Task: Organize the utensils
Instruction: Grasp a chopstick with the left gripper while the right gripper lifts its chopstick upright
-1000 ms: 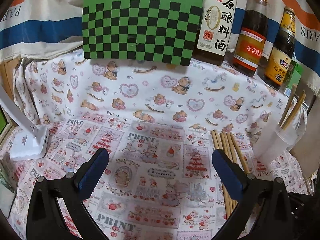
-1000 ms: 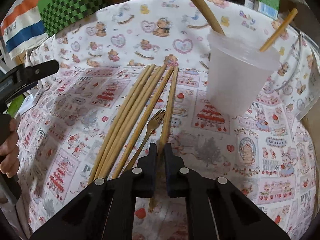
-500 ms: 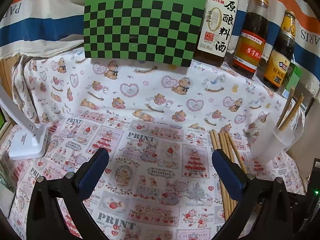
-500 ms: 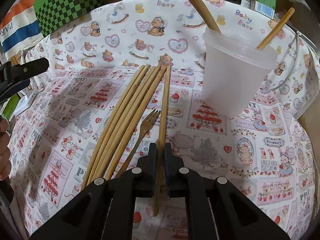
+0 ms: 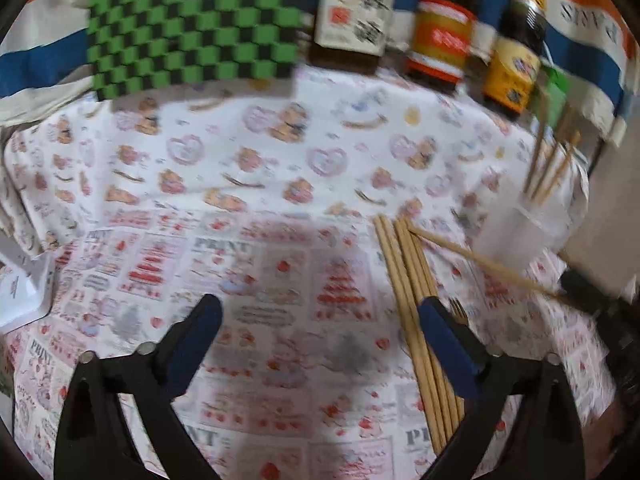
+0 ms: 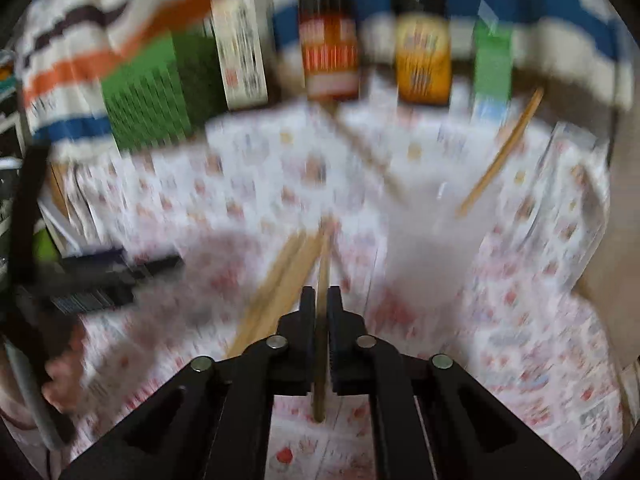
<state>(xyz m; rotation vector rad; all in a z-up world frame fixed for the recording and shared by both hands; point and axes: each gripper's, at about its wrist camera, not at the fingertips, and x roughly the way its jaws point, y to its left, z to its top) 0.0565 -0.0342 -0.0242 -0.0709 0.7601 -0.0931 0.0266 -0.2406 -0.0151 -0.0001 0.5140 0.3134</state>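
My right gripper (image 6: 318, 300) is shut on one wooden chopstick (image 6: 323, 264), lifted off the cloth; it also shows in the left wrist view (image 5: 480, 264), slanting up to the right. Several more chopsticks (image 5: 416, 304) lie side by side on the patterned cloth, with a small fork (image 5: 458, 312) beside them. A translucent plastic cup (image 6: 432, 232) stands ahead right of my right gripper and holds a few chopsticks (image 6: 500, 156). My left gripper (image 5: 320, 320) is open and empty above the cloth, its right finger over the lying chopsticks. Both views are blurred.
A green checkered board (image 5: 196, 28) and three sauce bottles (image 5: 440, 36) stand along the back edge. A white object (image 5: 24, 292) sits at the far left. The cup (image 5: 524, 232) is near the table's right edge.
My right gripper has lifted the chopstick off the cloth and swung upward toward the cup. My left gripper has shifted to the right, closer to the lying chopsticks.
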